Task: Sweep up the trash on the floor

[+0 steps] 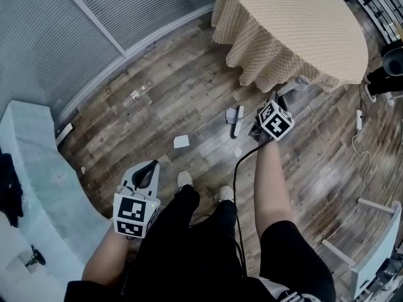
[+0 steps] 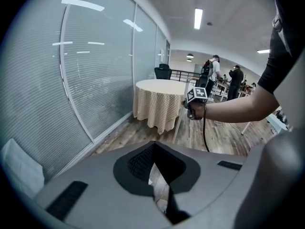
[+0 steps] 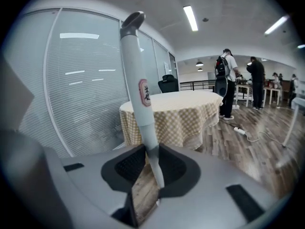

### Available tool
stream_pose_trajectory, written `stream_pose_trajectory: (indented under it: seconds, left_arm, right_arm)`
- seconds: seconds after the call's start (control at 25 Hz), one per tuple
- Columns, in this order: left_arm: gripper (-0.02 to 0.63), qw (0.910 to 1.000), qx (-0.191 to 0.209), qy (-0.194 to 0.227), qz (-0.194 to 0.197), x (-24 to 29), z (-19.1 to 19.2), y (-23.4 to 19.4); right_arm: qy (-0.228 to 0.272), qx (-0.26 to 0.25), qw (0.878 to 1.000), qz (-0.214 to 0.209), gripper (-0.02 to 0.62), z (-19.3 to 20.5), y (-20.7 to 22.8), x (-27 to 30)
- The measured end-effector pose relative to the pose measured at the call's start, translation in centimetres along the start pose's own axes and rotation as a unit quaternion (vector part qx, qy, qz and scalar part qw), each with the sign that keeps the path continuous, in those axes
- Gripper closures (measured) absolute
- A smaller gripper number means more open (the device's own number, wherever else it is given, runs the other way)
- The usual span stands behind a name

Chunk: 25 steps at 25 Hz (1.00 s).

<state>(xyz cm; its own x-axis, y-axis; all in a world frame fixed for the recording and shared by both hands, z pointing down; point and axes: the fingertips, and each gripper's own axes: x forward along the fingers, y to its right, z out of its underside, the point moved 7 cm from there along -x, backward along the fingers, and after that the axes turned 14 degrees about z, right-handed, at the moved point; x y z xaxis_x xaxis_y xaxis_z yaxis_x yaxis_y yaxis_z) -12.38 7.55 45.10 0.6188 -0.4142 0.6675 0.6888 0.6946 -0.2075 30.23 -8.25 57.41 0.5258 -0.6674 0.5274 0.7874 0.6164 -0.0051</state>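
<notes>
A white paper scrap lies on the wooden floor ahead of my feet. A smaller bit lies to its right, and more scraps lie near the glass wall. My right gripper is shut on a grey-white broom handle, which rises upright between its jaws. The broom's lower end rests on the floor by the table. My left gripper hangs low at my left side. Its jaws are closed to a thin slit with nothing between them.
A round table with a beige checked cloth stands ahead on the right. A pale blue bench runs along the left, by a glass wall with blinds. A power strip and cable lie at the right. People stand far off.
</notes>
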Motion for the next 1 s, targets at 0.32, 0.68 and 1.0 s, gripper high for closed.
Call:
stream_pose_trajectory:
  seconds: [0.32, 0.68, 1.0]
  left_arm:
    - [0.608, 0.9999, -0.007, 0.013, -0.004, -0.6, 0.2, -0.8]
    - [0.609, 0.999, -0.009, 0.041, 0.014, -0.4, -1.2, 2.1]
    - [0.609, 0.9981, 0.006, 0.045, 0.042, 1.3, -2.6, 5.0]
  right_arm:
    - [-0.018, 0.056, 0.998, -0.026, 0.509, -0.9, -1.3, -0.7]
    - [-0.03, 0.085, 0.996, -0.024, 0.509, -1.2, 5.6, -6.1]
    - [-0.027, -0.005, 0.999, 0.033, 0.509, 0.4, 13.5, -9.9]
